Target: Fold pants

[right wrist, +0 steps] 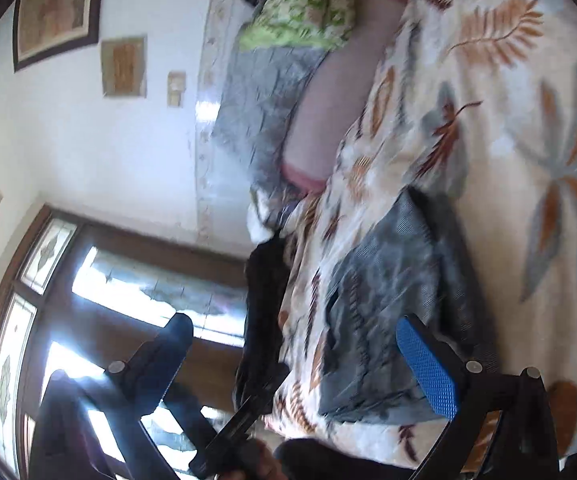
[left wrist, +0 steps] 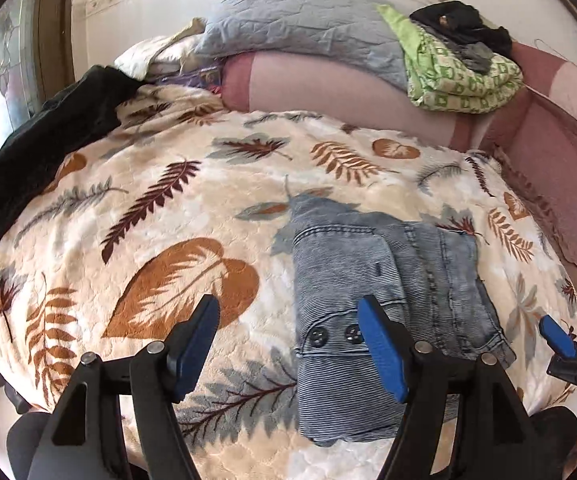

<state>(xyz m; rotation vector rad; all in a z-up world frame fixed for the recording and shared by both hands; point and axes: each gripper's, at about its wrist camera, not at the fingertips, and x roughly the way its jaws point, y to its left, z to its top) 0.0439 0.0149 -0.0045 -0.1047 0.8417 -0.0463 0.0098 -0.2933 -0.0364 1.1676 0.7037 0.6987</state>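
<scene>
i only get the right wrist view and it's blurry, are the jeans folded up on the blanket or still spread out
Observer: Folded. The left wrist view shows the jeans as a compact bundle lying on the leaf-print blanket, two dark buttons facing up.
Operator: is the left gripper holding them
Observer: No. The left gripper is open, nothing between its fingers; one blue pad only overlaps the denim in the image.
Operator: anything else dark on the bed
Observer: A black garment lies along the blanket's far left edge, apart from the jeans.
</scene>
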